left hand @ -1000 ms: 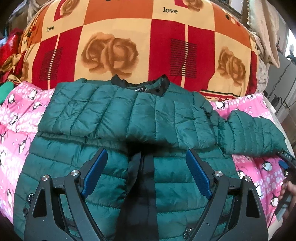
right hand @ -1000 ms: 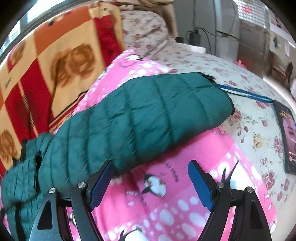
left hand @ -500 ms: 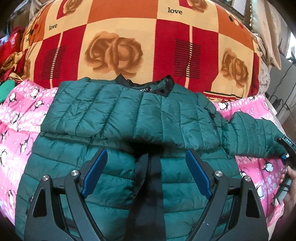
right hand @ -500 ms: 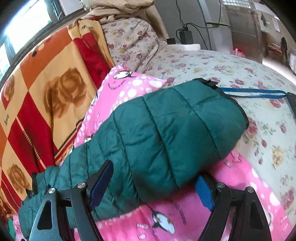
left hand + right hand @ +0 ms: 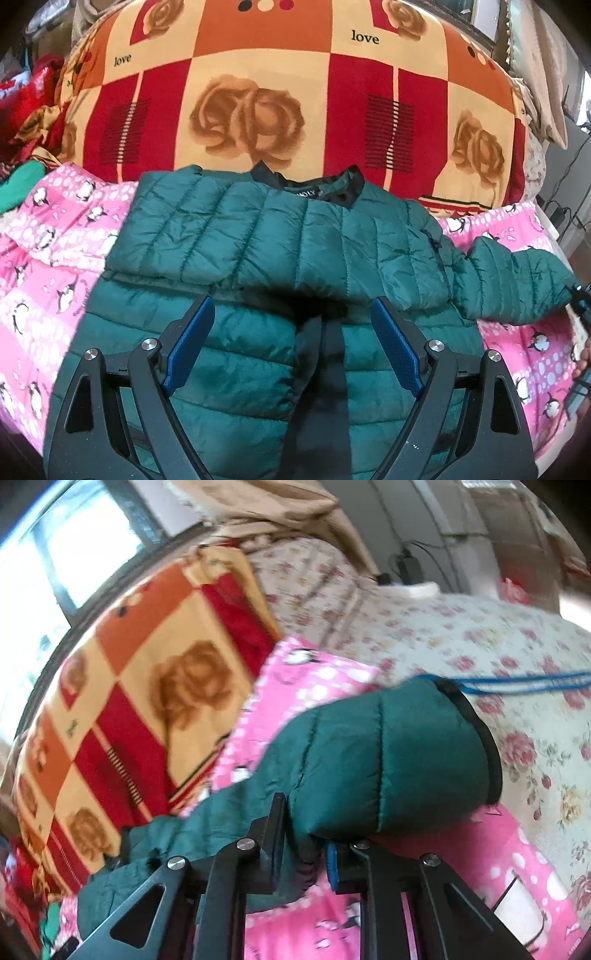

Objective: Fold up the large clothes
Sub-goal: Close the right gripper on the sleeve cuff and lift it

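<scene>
Since half a second ago the right gripper has closed its blue pads on the right sleeve of the green puffer jacket, pinching a fold of the quilted fabric just short of the cuff, and the right wrist view has tilted and blurred; the left gripper has hardly shifted, hovering above the lower front of the jacket with its fingers spread wide and nothing between them.

The jacket lies front up on a pink penguin-print blanket, collar toward the far side; its left sleeve is folded across the chest, forming a thick band over the upper body, while the black zipper placket runs down the middle between the left gripper's fingers; the right sleeve stretches out sideways over the pink blanket, and in the left wrist view its end reaches the right edge of the frame, where part of the other gripper shows.

Behind the collar rises a red, orange and cream rose-print blanket with the word "love" on it; beyond the pinched cuff, a floral bedsheet carries a blue cord; a window glows at the upper left.
</scene>
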The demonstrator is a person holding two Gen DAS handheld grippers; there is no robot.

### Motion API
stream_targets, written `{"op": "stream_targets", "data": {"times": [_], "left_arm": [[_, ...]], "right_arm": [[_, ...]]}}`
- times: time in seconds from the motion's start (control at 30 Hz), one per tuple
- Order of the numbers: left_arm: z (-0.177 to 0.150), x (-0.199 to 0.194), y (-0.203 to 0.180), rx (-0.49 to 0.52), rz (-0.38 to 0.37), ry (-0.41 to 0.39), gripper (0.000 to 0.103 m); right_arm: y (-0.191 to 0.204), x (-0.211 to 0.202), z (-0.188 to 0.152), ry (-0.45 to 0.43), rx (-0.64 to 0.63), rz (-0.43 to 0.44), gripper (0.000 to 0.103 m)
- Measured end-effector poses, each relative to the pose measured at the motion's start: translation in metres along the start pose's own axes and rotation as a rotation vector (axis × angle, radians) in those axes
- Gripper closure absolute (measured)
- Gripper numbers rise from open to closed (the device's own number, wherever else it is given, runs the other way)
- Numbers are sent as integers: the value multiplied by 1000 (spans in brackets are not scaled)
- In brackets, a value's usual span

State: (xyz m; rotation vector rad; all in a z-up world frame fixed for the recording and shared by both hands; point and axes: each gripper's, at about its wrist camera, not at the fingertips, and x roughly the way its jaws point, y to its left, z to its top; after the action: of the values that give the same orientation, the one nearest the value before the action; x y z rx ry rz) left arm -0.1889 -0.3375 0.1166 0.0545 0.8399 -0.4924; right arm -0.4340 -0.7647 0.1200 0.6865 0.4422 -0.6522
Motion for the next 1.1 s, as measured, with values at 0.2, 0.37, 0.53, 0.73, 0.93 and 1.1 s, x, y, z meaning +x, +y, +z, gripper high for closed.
{"op": "stream_targets", "data": {"times": [0.2, 0.37, 0.53, 0.73, 0.93, 1.1], "left_arm": [[2, -1, 11, 17, 48, 2, 16], [4, -1, 26, -11, 66, 2, 16], [4, 0, 34, -39, 65, 6, 16], [4, 0, 35, -39, 65, 7, 16], [3, 3, 37, -43, 64, 11, 16], [3, 6, 41, -55, 69, 14, 16]], "right_arm": [[47, -4, -11, 2, -118, 49, 87], [81, 1, -24, 19, -207, 82, 89], [108, 8, -38, 59, -262, 126, 89], [141, 19, -62, 126, -343, 176, 89], [169, 44, -105, 250, -440, 218, 89], [188, 61, -141, 331, -524, 231, 89]]}}
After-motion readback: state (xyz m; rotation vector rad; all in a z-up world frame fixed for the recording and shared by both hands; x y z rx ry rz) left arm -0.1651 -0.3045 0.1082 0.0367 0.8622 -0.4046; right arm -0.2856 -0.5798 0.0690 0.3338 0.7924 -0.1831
